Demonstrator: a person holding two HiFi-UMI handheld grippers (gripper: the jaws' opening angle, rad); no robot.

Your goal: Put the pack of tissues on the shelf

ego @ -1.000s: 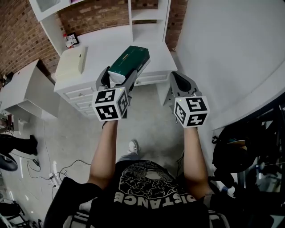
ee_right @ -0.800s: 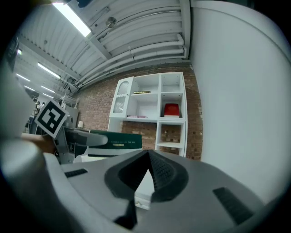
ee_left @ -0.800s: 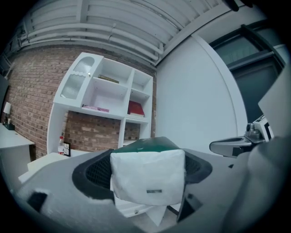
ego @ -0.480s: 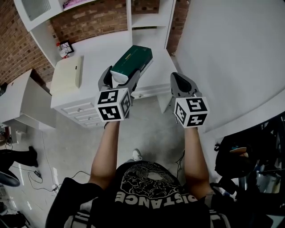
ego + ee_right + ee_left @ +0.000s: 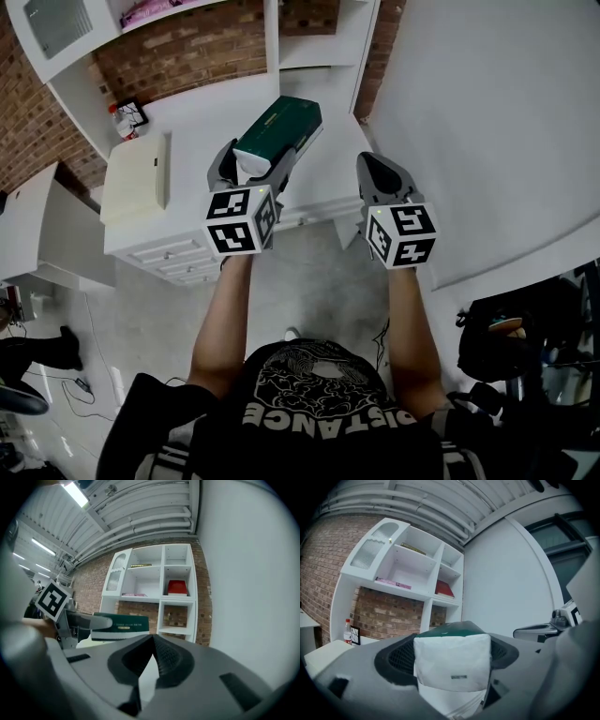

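Tissue pack (image 5: 279, 127) clamped in left gripper (image 5: 255, 161) fingers | right gripper (image 5: 371, 165) fingers together, empty

Person has stepped fwd. The white desk (image 5: 202, 108) now sits further under the left gripper (image 5: 255, 161) w/ the pack of tissues (image 5: 278, 127) & the right gripper (image 5: 370, 165), and its front edge has dropped approx. level w/ the marker cubes. The cream box (image 5: 137, 178) has slid lower in the head view. More of the shelf unit (image 5: 274, 33) shows at top. The shoe (image 5: 292, 333) is nearly hidden by the torso.
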